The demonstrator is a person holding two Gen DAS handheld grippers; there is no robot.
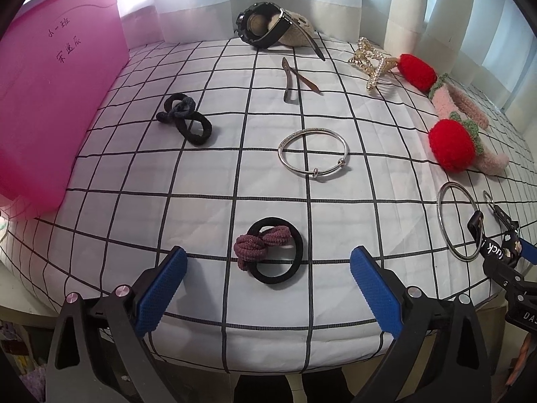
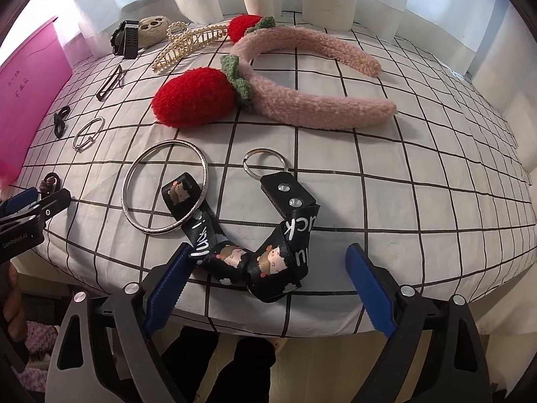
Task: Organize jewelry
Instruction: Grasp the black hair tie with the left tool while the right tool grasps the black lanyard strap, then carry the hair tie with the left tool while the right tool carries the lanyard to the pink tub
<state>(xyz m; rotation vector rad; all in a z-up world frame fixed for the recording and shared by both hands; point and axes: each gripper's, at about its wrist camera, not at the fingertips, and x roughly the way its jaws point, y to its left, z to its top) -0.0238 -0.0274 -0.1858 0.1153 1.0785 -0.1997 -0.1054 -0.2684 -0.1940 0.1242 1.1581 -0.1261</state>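
A black hair tie with a mauve knot [image 1: 255, 243] lies on the checked cloth between the blue fingers of my left gripper [image 1: 268, 268], which is open and not touching it. In the right wrist view a black printed lanyard [image 2: 235, 255] with a key ring [image 2: 265, 150] lies folded between the fingers of my right gripper [image 2: 268, 258], also open; its left finger is right beside the strap. One strap end passes through a large silver bangle [image 2: 126, 188]. A pink storage box [image 1: 50, 100] stands at the left.
On the cloth also lie a thin silver bracelet [image 1: 280, 149], a black knotted hair tie [image 1: 188, 121], a dark hair clip [image 1: 292, 77], a black watch [image 1: 265, 25], a pearl claw clip [image 1: 369, 60] and a pink strawberry headband [image 2: 302, 77]. The table edge runs just under both grippers.
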